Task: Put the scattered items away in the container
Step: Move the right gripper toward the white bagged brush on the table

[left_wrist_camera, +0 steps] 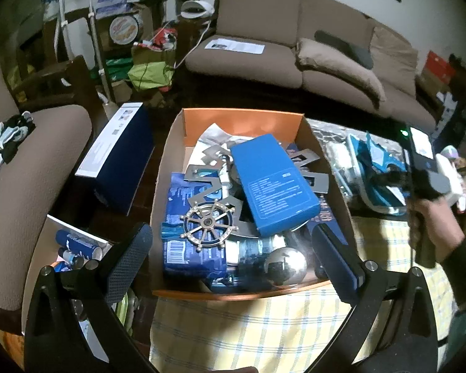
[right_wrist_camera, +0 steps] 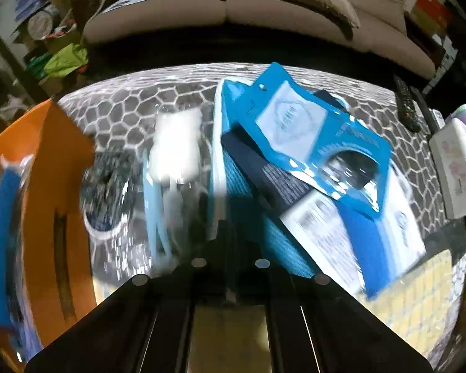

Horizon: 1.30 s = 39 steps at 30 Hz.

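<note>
The container, a cardboard box (left_wrist_camera: 242, 113) with orange inner walls, holds a blue box (left_wrist_camera: 273, 183), a ship's-wheel ornament (left_wrist_camera: 208, 223), a silver ball (left_wrist_camera: 284, 265), blue packets and a metal cut-out. My left gripper (left_wrist_camera: 233, 258) hangs open just above its near edge, nothing between the fingers. To the right of the box (right_wrist_camera: 46, 171) lies a heap: a blue blister pack (right_wrist_camera: 310, 143), a blue and white box (right_wrist_camera: 382, 236), a white item (right_wrist_camera: 175, 152) and a dark round thing (right_wrist_camera: 108, 195). My right gripper (right_wrist_camera: 230, 233) is shut, tips at the heap's near edge.
A navy box (left_wrist_camera: 118, 158) and an open white box of blue tubes (left_wrist_camera: 74, 245) sit left of the container. A remote (right_wrist_camera: 405, 105) and a white case (right_wrist_camera: 456, 164) lie at the far right. A brown sofa (left_wrist_camera: 295, 46) stands behind the table.
</note>
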Tool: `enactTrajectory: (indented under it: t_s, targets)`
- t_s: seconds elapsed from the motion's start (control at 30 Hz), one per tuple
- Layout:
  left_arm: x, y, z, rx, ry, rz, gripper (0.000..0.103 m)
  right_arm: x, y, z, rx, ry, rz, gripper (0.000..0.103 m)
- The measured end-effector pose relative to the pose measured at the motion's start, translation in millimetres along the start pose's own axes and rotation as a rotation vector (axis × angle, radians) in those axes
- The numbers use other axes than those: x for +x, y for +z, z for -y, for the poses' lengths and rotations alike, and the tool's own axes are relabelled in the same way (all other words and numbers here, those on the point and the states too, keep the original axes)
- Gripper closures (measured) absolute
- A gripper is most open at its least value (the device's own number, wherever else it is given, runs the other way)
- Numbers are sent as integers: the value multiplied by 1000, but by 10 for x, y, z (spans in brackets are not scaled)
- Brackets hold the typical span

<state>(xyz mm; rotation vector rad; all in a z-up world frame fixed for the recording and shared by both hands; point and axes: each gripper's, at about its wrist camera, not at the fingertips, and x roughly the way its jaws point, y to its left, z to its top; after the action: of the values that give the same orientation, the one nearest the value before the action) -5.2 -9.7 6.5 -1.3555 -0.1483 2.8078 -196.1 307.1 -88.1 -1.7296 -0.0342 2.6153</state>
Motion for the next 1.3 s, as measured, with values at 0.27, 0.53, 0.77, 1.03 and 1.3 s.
enactTrajectory:
  t_s: [0.27,0.53,0.77,1.03,1.3]
  targets:
    - [-17,3,26,-6,-5,-1,1,-244,-136,172,26,29,15,102]
    - [23,1,27,-3,4,-9,1,-250,-142,218,38,52,20,102]
    - [43,1,37,0,10,-8,1,-235,-249,288,51,69,10,102]
    - [42,-5,95,11,15,-7,1,-406,-386,448,45,71,17,102]
    - [58,-23,122,14,21,-7,1,-511,-464,689,72,66,17,100]
